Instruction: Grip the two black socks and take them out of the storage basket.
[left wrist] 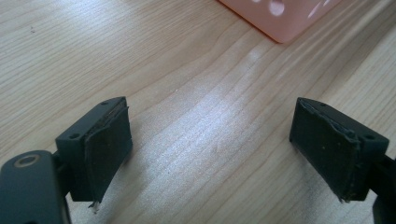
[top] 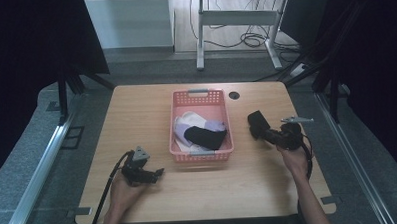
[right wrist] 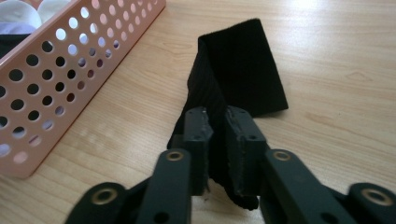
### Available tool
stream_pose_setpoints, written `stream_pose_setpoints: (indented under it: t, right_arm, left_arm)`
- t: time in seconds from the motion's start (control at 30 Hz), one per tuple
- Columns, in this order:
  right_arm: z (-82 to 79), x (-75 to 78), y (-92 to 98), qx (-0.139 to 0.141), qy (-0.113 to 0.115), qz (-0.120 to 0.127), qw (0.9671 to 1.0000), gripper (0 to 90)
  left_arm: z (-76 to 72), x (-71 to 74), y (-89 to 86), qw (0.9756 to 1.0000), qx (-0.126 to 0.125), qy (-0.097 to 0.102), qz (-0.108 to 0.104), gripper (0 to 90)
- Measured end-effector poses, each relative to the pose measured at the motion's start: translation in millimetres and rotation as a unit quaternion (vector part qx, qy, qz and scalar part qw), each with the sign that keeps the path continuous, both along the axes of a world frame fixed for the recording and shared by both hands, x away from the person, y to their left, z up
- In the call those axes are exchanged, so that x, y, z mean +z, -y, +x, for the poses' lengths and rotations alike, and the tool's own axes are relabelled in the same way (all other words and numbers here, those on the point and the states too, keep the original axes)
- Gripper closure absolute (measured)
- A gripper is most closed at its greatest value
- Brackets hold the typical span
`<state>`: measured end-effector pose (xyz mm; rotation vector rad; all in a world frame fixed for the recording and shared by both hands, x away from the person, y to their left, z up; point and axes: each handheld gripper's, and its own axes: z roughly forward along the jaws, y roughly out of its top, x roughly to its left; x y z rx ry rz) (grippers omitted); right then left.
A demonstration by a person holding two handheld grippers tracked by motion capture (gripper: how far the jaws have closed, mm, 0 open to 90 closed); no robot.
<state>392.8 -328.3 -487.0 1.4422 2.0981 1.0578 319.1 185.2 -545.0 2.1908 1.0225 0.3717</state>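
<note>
the right gripper (right wrist: 215, 140) is closed on a black sock (right wrist: 238, 74) on the table beside the pink basket (top: 180, 155); lift it well above the rim. the left gripper (left wrist: 210, 144) stands open and empty.

Lab: dark curtains (top: 29, 43), framed table (top: 136, 104)

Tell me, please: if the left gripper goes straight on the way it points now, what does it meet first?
Probably the near corner of the pink basket. The left gripper is open over bare table, and nothing lies between it and that corner. Depth is unclear, so it might slide just past it.
</note>
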Motion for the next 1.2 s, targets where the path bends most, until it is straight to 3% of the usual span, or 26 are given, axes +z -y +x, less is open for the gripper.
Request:
stream_pose_setpoints:
  t: [0.2,0.33,0.6,0.83,1.2]
  right_arm:
    - [-2.5,20.3,1.1,0.007,0.015,0.016,0.9997,61.8]
    - [-4.7,39.9,-5.2,0.026,0.03,0.026,0.9989,58.7]
    - [0.4,62.9,-40.2,0.086,0.038,0.044,0.9946,49.6]
    - [11.4,65.2,-86.9,0.145,0.034,0.033,0.9883,45.6]
    - [32.8,51.4,-159.4,0.227,0.017,0.013,0.9737,48.6]
  left_arm:
    - [0.0,0.1,-0.1,1.0,0.0,0.0,0.001,12.7]
    - [0.0,0.2,-0.1,1.0,0.0,-0.001,0.001,12.7]
    - [0.1,0.3,-0.3,1.0,-0.002,-0.001,0.003,12.7]
    - [0.1,0.3,-0.4,1.0,-0.002,-0.001,0.003,12.7]
    - [0.1,0.1,-0.3,1.0,-0.001,0.0,0.002,12.7]
